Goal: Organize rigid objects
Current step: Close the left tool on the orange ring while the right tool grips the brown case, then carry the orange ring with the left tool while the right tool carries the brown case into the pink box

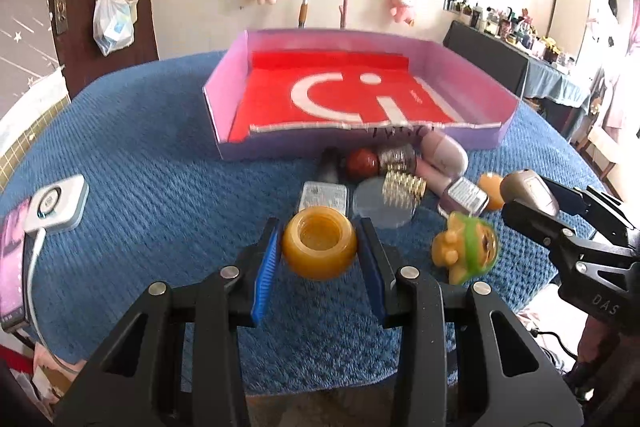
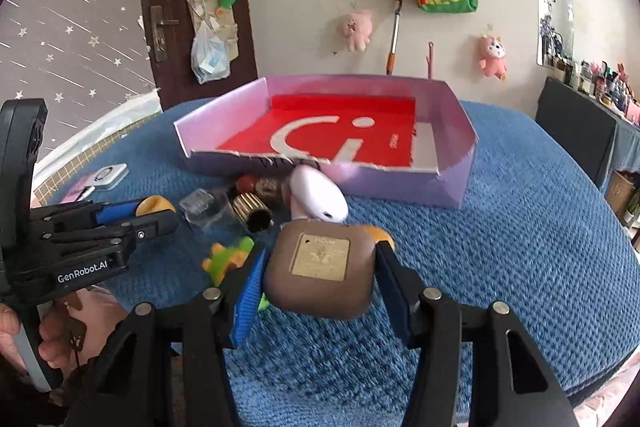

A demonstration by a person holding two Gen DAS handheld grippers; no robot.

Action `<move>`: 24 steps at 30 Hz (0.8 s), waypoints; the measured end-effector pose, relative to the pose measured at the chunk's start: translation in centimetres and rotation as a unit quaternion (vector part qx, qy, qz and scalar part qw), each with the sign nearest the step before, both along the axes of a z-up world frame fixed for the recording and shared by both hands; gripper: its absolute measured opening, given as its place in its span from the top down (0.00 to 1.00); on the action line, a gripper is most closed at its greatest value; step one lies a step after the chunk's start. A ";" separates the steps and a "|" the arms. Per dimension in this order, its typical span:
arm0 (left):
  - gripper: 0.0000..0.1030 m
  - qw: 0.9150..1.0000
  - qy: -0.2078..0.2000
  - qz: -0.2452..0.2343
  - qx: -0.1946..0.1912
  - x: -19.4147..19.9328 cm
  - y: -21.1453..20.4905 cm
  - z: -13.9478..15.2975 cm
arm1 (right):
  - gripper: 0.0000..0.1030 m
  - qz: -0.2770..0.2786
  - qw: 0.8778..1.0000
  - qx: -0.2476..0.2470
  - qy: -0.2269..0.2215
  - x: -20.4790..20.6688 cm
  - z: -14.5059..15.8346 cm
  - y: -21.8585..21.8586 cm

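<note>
Nearest the left wrist camera, the left gripper pinches an amber jar between its blue-padded fingers, lifted off the blue counter. Its partner, the right gripper, clamps a brown case the same way, just above a green-and-yellow toy. Beyond both, a cluster of small items lies against the near wall of the pink tray, whose red lining bears nothing.
</note>
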State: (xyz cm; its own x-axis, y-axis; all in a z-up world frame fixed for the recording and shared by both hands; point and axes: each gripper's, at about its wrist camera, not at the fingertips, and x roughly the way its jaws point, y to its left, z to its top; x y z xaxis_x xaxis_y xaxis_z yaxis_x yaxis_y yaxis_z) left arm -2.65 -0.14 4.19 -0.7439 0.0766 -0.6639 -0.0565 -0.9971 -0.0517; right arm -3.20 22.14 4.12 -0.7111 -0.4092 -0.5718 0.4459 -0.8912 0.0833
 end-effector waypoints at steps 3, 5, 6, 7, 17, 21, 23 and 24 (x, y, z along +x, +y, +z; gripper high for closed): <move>0.65 1.000 0.009 -0.002 -0.002 -0.3 0.0 0.6 | 0.45 0.005 1.000 -0.002 0.006 -0.4 0.5 -0.3; 0.65 1.000 0.014 -0.004 -0.002 -0.6 0.0 1.0 | 0.45 0.008 1.000 -0.003 0.010 -0.6 0.8 -0.5; 0.65 1.000 0.016 -0.005 -0.002 -0.7 0.0 1.1 | 0.45 0.009 1.000 -0.003 0.011 -0.6 0.9 -0.6; 0.65 1.000 0.018 -0.006 -0.002 -0.8 0.0 1.2 | 0.45 0.010 1.000 -0.002 0.014 -0.7 1.1 -0.7; 0.65 0.999 0.041 -0.016 -0.003 -2.3 0.1 2.9 | 0.45 0.009 1.000 -0.004 0.026 -1.9 2.4 -0.8; 0.65 0.999 0.043 -0.019 -0.001 -2.7 0.3 3.4 | 0.45 0.010 1.000 -0.005 0.024 -2.4 2.7 -0.7; 0.65 0.999 0.043 -0.022 -0.001 -3.0 0.4 3.7 | 0.45 0.010 1.000 -0.005 0.023 -2.6 2.8 -0.7; 0.65 0.999 0.042 -0.022 -0.001 -3.3 0.5 3.9 | 0.45 0.011 1.000 -0.004 0.023 -2.8 3.0 -0.7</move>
State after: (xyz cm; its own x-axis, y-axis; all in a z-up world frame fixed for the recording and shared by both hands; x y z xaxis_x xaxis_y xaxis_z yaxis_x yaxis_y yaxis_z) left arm -5.92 0.31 8.07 -0.7933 0.1101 -0.5988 -0.1049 -0.9935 -0.0437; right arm -6.02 21.41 7.12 -0.7270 -0.4301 -0.5352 0.4694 -0.8802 0.0698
